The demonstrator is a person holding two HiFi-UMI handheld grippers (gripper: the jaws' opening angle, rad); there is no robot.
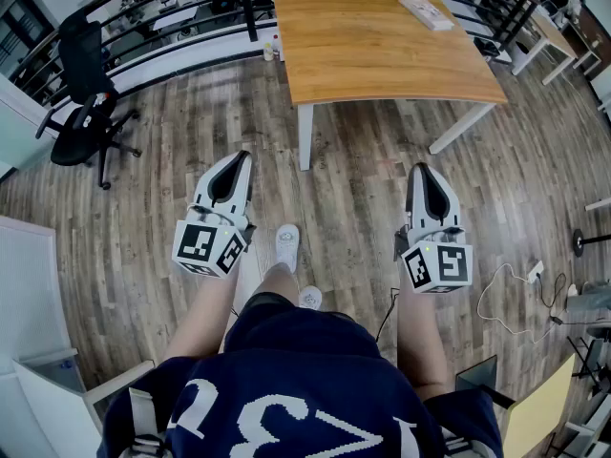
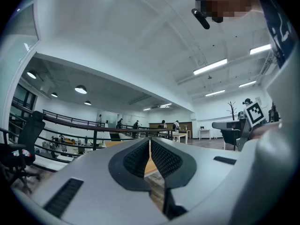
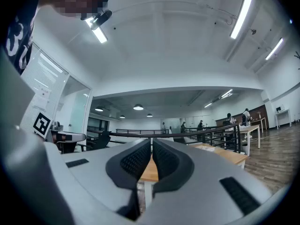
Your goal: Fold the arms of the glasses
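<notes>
No glasses can be made out in any view. A flat white object [image 1: 426, 11] lies on the far right part of the wooden table [image 1: 382, 46], too small to identify. My left gripper [image 1: 234, 163] is held level over the wood floor, short of the table, its jaws shut with nothing between them [image 2: 150, 142]. At the same height to the right, my right gripper [image 1: 424, 173] also has its jaws together and empty [image 3: 152, 142]. Both point toward the table, which shows between the jaws in each gripper view.
A black office chair [image 1: 84, 113] stands at the left by a black railing [image 1: 191, 12]. White furniture [image 1: 33, 303] is at the near left. A white cable [image 1: 516, 289] lies on the floor at the right. The person's shoe [image 1: 286, 246] is below the grippers.
</notes>
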